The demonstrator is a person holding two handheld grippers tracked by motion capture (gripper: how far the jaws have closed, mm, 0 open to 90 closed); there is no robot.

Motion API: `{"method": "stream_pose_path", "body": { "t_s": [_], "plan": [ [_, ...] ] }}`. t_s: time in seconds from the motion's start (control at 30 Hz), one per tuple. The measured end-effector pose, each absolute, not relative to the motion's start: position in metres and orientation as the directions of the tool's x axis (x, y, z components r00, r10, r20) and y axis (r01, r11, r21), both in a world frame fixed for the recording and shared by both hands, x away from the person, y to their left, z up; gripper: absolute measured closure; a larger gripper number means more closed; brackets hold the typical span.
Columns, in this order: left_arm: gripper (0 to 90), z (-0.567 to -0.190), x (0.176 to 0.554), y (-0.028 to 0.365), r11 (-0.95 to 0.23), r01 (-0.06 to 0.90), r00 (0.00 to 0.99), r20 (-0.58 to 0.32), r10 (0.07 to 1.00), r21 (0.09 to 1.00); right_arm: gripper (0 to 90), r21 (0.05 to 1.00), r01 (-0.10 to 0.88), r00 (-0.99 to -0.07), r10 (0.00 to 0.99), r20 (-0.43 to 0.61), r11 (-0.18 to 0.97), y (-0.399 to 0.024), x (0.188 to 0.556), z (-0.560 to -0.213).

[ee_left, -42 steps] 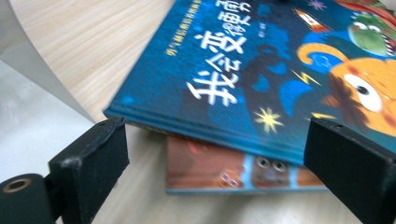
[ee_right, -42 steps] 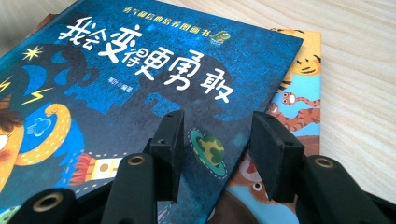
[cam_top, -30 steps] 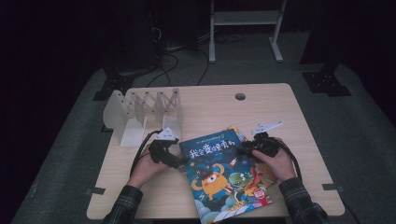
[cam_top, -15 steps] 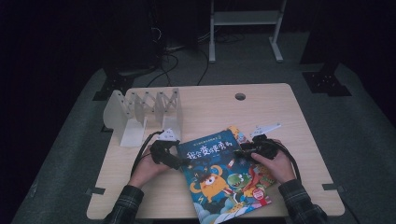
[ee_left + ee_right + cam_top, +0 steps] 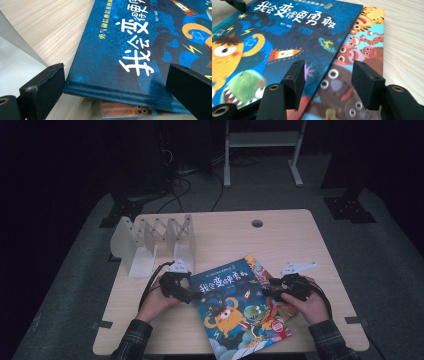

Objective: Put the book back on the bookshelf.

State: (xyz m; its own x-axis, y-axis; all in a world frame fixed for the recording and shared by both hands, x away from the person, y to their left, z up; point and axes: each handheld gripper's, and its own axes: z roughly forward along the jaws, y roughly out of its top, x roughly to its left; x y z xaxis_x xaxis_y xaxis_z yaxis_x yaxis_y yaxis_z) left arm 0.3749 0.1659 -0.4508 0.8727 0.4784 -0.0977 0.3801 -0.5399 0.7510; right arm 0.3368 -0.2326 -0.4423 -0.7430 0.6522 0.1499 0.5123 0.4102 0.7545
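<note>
A blue picture book (image 5: 235, 312) with an orange monster on its cover lies on top of a second book (image 5: 260, 267) covered in cartoon animals, at the table's front middle. My left gripper (image 5: 192, 296) sits at the blue book's spine edge. In the left gripper view its jaws (image 5: 115, 87) stand wide open around the spine's corner (image 5: 82, 87). My right gripper (image 5: 270, 292) is at the blue book's right edge. Its jaws (image 5: 328, 82) have just been opening and straddle that edge (image 5: 337, 52) above the animal book (image 5: 364, 50) without pressing on it.
A white folding book rack (image 5: 150, 240) stands at the table's back left, close to my left hand. The wooden table (image 5: 280, 240) has a small round hole (image 5: 257, 223) near its far edge. A shelf frame (image 5: 260, 140) stands on the floor behind.
My right hand has shifted a little to the right and toward the front edge. The left hand and the books stay where they were.
</note>
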Motion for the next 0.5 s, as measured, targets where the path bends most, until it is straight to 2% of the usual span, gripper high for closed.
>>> {"method": "stream_pose_path", "body": {
  "t_s": [0.5],
  "plan": [
    [2.0, -0.449, 0.371, 0.166, -0.549, 0.385, 0.869, -0.092, 0.486, 0.742, 39.6, 0.758, 0.521, -0.716, 0.685, 0.138, 0.392, -0.277, 0.293, -0.445]
  ]
}}
